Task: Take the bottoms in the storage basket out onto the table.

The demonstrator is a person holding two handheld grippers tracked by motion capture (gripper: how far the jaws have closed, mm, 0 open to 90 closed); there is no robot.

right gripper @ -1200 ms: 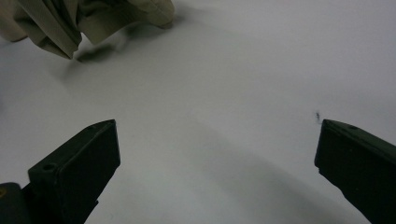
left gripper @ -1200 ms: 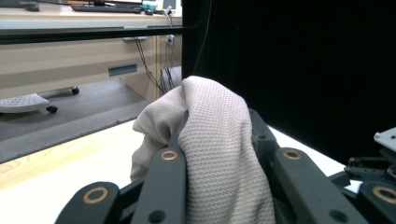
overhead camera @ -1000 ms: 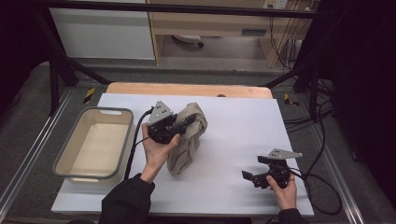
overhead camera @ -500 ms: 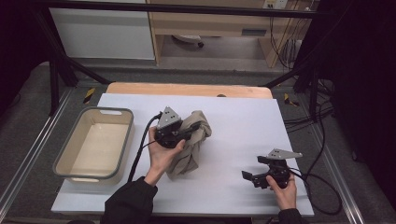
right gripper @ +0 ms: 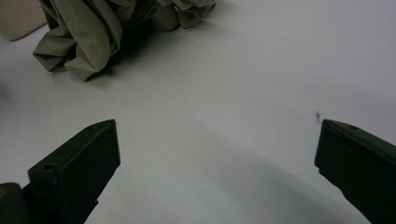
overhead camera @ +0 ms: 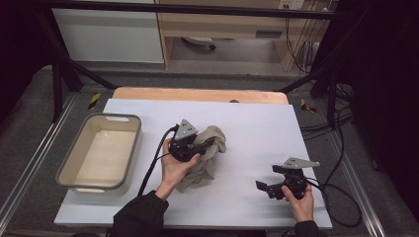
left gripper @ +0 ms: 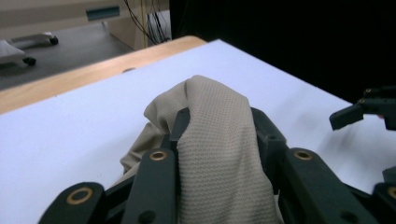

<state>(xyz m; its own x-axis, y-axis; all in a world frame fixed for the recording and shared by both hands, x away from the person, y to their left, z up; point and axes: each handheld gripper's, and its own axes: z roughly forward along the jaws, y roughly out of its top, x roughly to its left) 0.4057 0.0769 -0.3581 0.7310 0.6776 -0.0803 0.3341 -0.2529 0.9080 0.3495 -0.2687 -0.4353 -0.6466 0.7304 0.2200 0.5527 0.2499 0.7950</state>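
Observation:
A crumpled beige cloth [overhead camera: 206, 159] lies bunched on the white table top [overhead camera: 257, 123], left of centre. My left gripper [overhead camera: 210, 143] sits low over it, and a fold of the cloth [left gripper: 219, 140] fills the gap between its jaws. Those jaws have just been opening a little, with the cloth still pinched between them. In the left gripper view the left gripper [left gripper: 219, 119] points toward the table's far right. My right gripper [overhead camera: 267, 177] rests near the front right, open, with bare table between its fingers. From the right gripper [right gripper: 217, 144] the cloth [right gripper: 93, 32] lies ahead, well apart.
A grey-rimmed beige tub [overhead camera: 113, 117] stands at the table's left, with nothing inside. A wooden strip [overhead camera: 197, 94] runs along the far edge. Cables trail off both grippers, and the right gripper [left gripper: 359, 112] shows far off in the left gripper view.
My left gripper has sunk toward the table with the cloth, which has gone from hanging to bunched on the surface. The right gripper has stayed put.

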